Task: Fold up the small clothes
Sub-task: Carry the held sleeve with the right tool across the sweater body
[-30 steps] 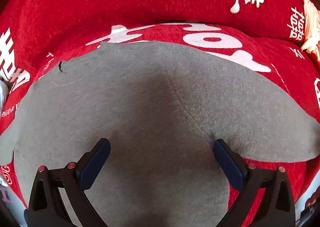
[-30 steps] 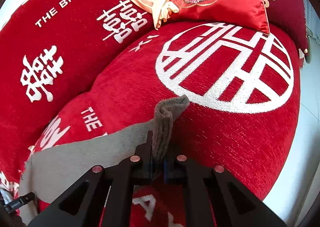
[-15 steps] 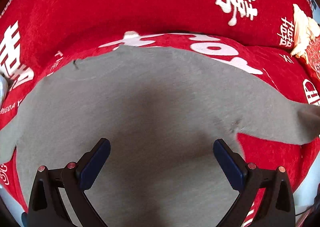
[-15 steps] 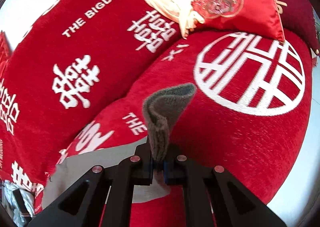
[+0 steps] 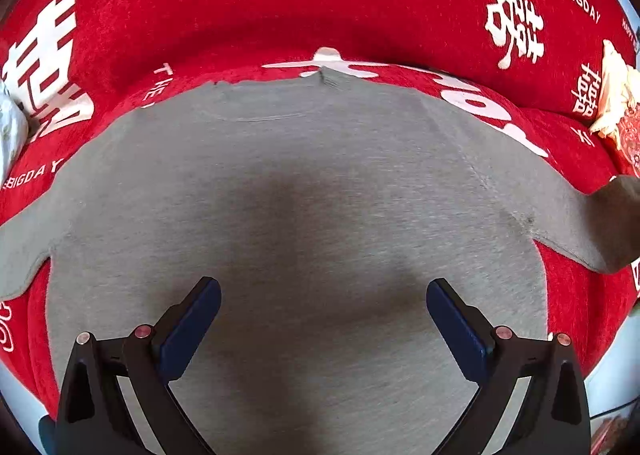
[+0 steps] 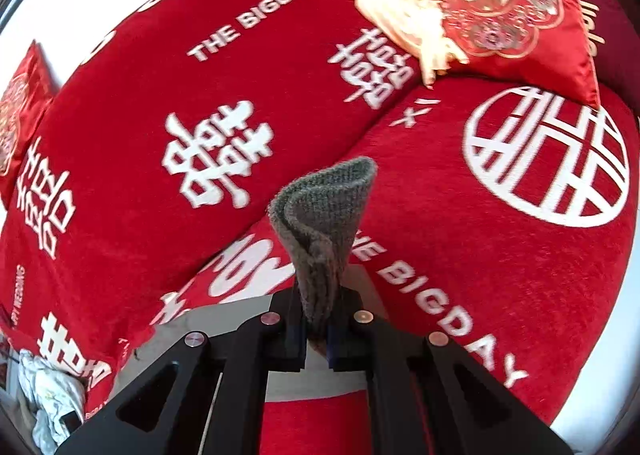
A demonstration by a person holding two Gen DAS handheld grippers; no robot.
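A grey long-sleeved top [image 5: 304,191] lies spread flat on a red sofa cover, neckline at the far edge. My left gripper [image 5: 323,319] hovers open over its lower body, nothing between its blue pads. The top's right sleeve [image 5: 592,231] rises off the cover toward the right edge of the left wrist view. In the right wrist view my right gripper [image 6: 317,339] is shut on that sleeve's cuff [image 6: 326,211], which sticks up folded between the jaws. A strip of the grey top [image 6: 224,319] shows below and left of the fingers.
The red sofa cover [image 6: 500,263] carries white characters and "THE BIGDAY" lettering. An embroidered red cushion [image 6: 516,11] and a cream cloth [image 6: 408,3] lie at the back right. A pale crumpled garment [image 6: 48,395] sits at the far left. Another red cushion [image 6: 16,111] stands behind it.
The right gripper has lifted the sleeve cuff up and toward the left. The left gripper has shifted over the top, so the whole garment now sits more centred, with the right sleeve raised.
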